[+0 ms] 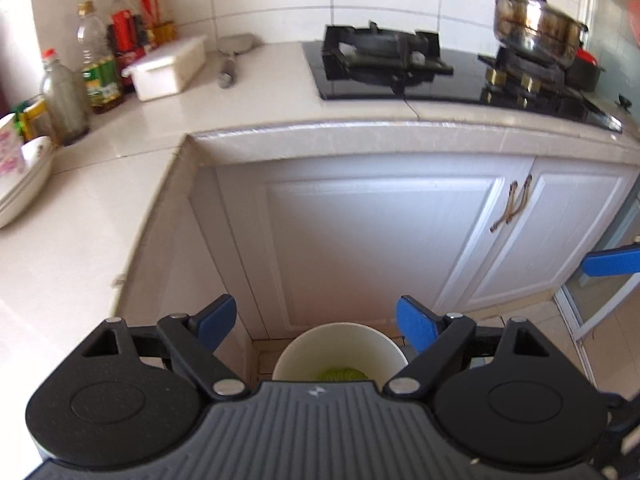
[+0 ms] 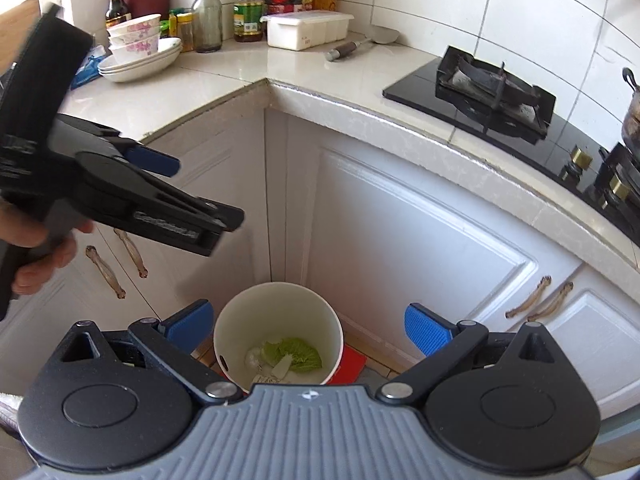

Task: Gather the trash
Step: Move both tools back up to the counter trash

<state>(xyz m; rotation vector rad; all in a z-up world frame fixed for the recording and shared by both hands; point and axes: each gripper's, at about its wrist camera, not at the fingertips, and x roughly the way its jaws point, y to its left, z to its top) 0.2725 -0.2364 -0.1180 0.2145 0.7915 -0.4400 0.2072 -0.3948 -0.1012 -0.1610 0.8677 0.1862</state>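
Kitchen corner, pale L-shaped countertop [image 2: 224, 76] over white panelled cabinet doors [image 2: 404, 236] with curved handles; white wall tiles behind. On the counter: oil and sauce bottles [image 2: 249, 4], a white lidded box [image 2: 306, 28], stacked floral bowls [image 2: 138, 50], a spatula [image 2: 360, 44]. Black glass hob [image 1: 440, 74] carries a steel pot [image 1: 536, 26]. White bin [image 2: 280, 336] stands on the tiled floor in the cabinet corner, holding trash: a green leaf [image 2: 298, 354] with pale scraps beside it. Left gripper [image 1: 316, 320] above the bin, jaws wide with nothing between them. Right gripper [image 2: 308, 326] also spread wide over the bin, empty. A hand [image 2: 36, 256] grips the left gripper's handle.
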